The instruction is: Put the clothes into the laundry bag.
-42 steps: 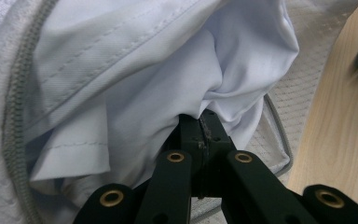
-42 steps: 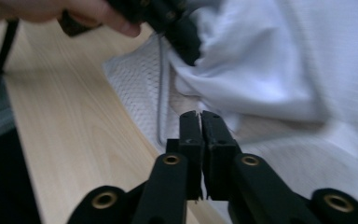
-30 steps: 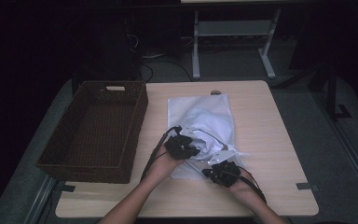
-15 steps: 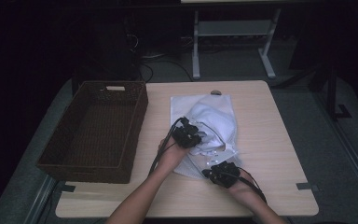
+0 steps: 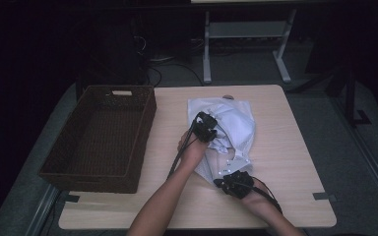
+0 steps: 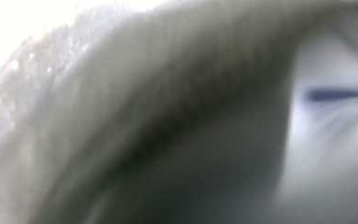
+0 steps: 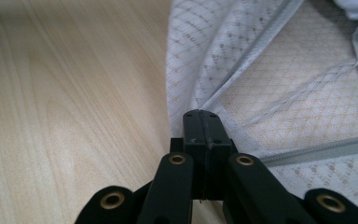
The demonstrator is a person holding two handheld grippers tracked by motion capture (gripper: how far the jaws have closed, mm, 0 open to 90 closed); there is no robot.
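Two grippers work a white mesh laundry bag (image 5: 226,132) on the table (image 5: 295,147). Right gripper (image 7: 200,122) is clamped on the bag's near edge; left gripper (image 5: 207,129), jaws together, is buried in white cloth (image 6: 177,116) farther in.

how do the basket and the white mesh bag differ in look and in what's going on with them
The basket is dark brown, woven and stiff, with upright walls; the mesh bag is white, soft and crumpled flat on the table. Nothing lies in the basket, while pale cloth bulges in the bag. No hand touches the basket; the left gripper is pushed into the bag, and the right gripper is shut on its near edge. Both rest on the same table.
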